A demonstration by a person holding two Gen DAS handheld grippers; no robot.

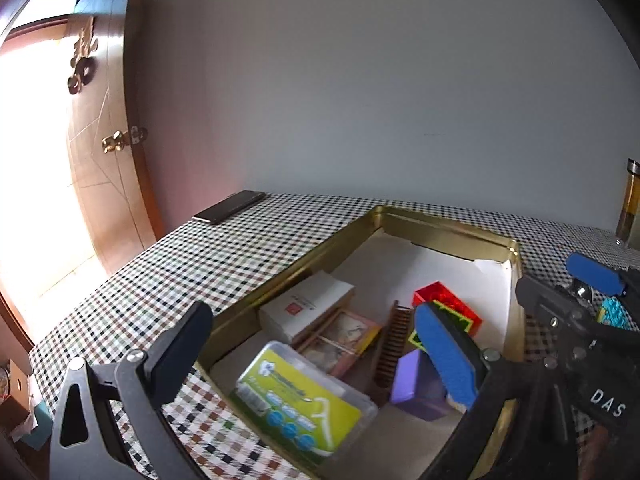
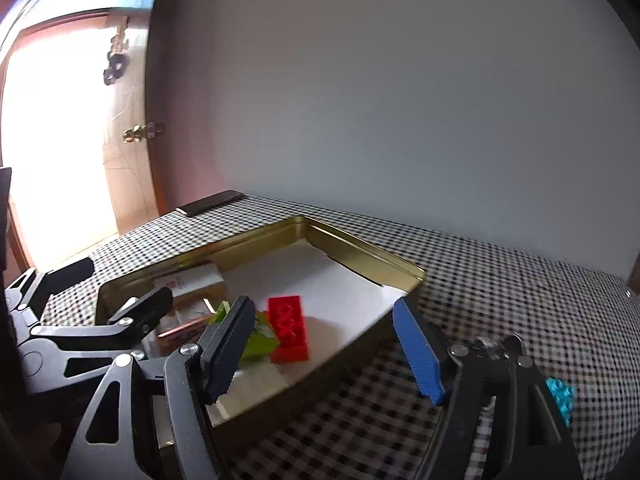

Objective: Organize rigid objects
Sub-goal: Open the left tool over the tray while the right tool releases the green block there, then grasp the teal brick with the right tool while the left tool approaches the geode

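A gold tin tray (image 1: 448, 224) (image 2: 360, 246) lies on the checked tablecloth. In it are a red brick (image 1: 448, 300) (image 2: 290, 332), a green brick (image 2: 260, 340), a purple block (image 1: 416, 384), a brown comb (image 1: 394, 344), a white card box (image 1: 308, 308), a floss-pick box (image 1: 300, 400) and a picture card pack (image 1: 344, 340). My left gripper (image 1: 316, 356) is open and empty over the tray's near end. My right gripper (image 2: 324, 352) is open and empty over the tray's right rim, above the red brick. A teal brick (image 2: 560, 398) (image 1: 612, 312) lies on the cloth to the right.
A dark phone (image 1: 230, 206) (image 2: 212, 202) lies at the table's far left corner. A glass bottle (image 1: 632, 204) stands at the far right by the wall. A wooden door (image 1: 100, 140) is open on the left.
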